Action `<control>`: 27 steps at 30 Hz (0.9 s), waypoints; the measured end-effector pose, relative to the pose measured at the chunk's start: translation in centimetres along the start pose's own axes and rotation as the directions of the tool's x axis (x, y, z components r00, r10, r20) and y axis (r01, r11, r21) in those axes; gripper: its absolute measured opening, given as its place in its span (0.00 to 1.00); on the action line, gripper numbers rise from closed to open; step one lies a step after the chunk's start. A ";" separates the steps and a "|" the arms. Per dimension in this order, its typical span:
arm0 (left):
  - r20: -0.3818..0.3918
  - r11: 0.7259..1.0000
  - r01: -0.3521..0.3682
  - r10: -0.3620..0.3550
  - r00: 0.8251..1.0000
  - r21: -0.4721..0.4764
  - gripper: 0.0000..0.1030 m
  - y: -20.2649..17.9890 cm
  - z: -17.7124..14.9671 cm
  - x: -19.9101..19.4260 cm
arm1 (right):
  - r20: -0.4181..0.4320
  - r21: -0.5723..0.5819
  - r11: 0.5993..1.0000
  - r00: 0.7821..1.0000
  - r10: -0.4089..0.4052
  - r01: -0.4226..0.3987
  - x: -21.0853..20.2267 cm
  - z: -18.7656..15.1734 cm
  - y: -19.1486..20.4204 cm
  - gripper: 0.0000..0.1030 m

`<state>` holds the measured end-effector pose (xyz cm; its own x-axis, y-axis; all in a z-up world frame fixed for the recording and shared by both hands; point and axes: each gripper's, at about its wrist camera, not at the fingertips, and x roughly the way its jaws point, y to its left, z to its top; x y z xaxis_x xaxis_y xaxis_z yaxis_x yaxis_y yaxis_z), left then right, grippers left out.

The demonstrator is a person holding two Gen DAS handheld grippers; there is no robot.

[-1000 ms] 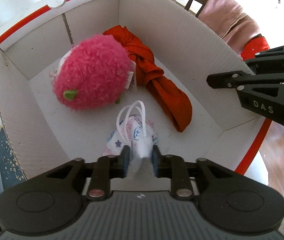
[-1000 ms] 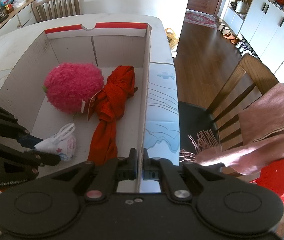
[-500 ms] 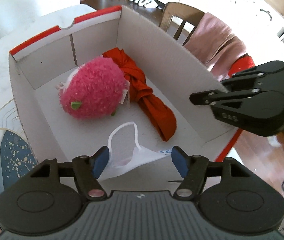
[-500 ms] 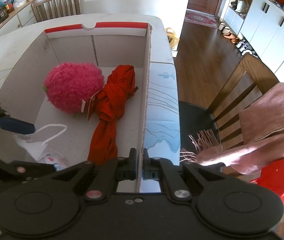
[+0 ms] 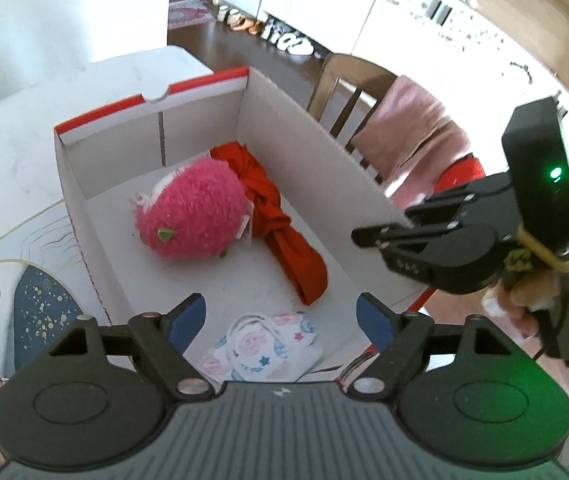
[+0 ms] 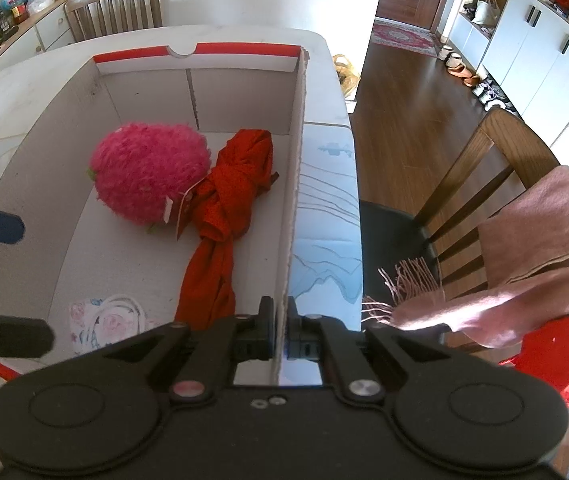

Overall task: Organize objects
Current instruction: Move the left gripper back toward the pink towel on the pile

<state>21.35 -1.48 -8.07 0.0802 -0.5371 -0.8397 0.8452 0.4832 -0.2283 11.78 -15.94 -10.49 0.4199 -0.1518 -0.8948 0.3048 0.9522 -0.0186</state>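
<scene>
Cardboard box sits open-topped on counter, red trim along rim. Inside, left to right: pink fuzzy plush, knotted red cloth touching plush; patterned face mask lies flat on box floor near front. Left tongs hover above mask, jaws opening, nothing between blue pads. Right tongs clamped tight on box's right wall. Wooden chair with pink scarf beside counter.

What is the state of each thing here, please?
Cardboard box: open, right wall pinched.
Pink plush toy: lying in box.
Red cloth: knotted, in box.
Patterned face mask: released, on box floor.
Left gripper: opening, empty.
Right gripper: shut on box wall.
</scene>
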 end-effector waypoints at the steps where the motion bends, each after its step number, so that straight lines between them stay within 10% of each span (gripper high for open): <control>1: 0.009 1.000 0.000 0.000 1.000 0.000 0.81 0.0 0.0 -0.4 | 0.000 0.000 1.000 1.000 0.000 0.000 0.0 0.0 0.0 0.03; 19: 0.155 0.988 -0.036 0.059 0.986 -0.151 0.97 3.7 -1.9 -5.5 | -0.002 -0.008 1.000 1.000 -0.005 0.005 -0.1 0.0 0.0 0.03; 27: 0.158 0.904 -0.192 0.269 0.950 -0.382 1.00 11.0 -4.9 -8.5 | -0.006 -0.012 1.000 1.000 -0.011 0.011 -0.2 0.1 0.1 0.04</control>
<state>27.41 11.74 -5.86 0.3866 -0.4895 -0.7816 0.5464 0.8043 -0.2335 11.80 -15.85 -10.32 0.4115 -0.1606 -0.8971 0.2986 0.9538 -0.0337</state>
